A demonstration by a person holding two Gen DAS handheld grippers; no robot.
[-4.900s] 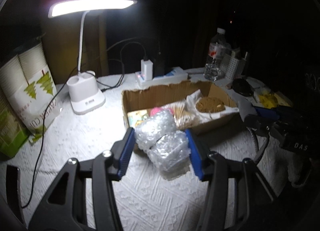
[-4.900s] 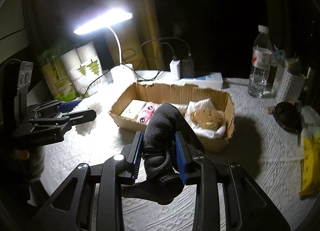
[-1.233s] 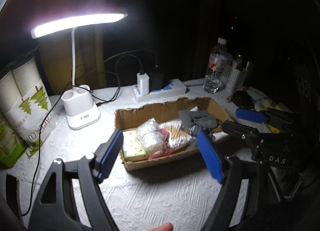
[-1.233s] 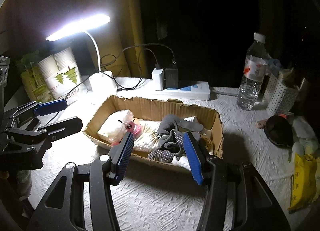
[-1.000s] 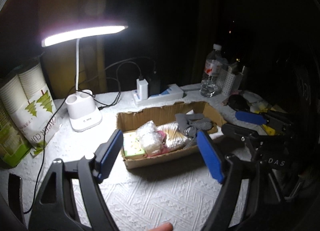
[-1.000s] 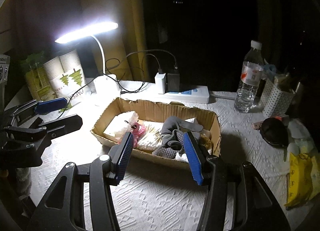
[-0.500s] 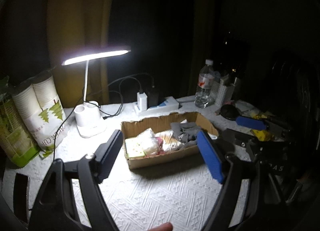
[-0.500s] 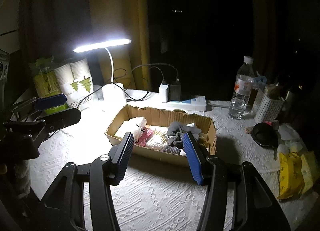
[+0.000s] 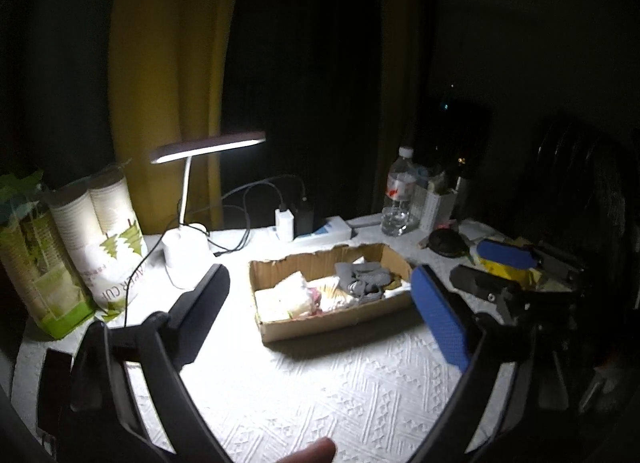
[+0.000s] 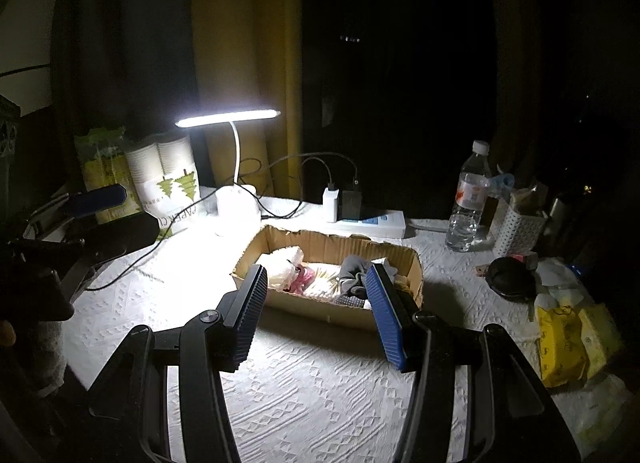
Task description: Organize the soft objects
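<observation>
Hanging high above the table (image 10: pixel 320 391), both grippers are spread wide with nothing between their pads. The left gripper (image 9: pixel 320 303) was clamped on a wad of bubble wrap a few seconds ago, and the right gripper (image 10: pixel 320 307) on a dark sock; both have since let go and drawn back and up, so the box now looks smaller and farther off than it did a second ago.

The box (image 10: pixel 320 311) sits mid-table, just near of the power strip (image 10: pixel 372 223) and right of the lamp (image 10: pixel 236 199). The bubble wrap (image 10: pixel 282 263) now lies in its left end, over the pale packet there. The sock (image 10: pixel 352 271) lies in a loose heap toward the right end, draped over the white cloth. Something pink (image 10: pixel 300 281) shows between them.

No soft thing is left on the cloth near the box, so the sorting looks about done, and the pull-back reads as a finish rather than a reach for another item. Clutter at the far right, a bottle (image 10: pixel 468 207), a white basket (image 10: pixel 516 231) and yellow packets (image 10: pixel 560 339), stands well apart from the box and seems no part of the job.
</observation>
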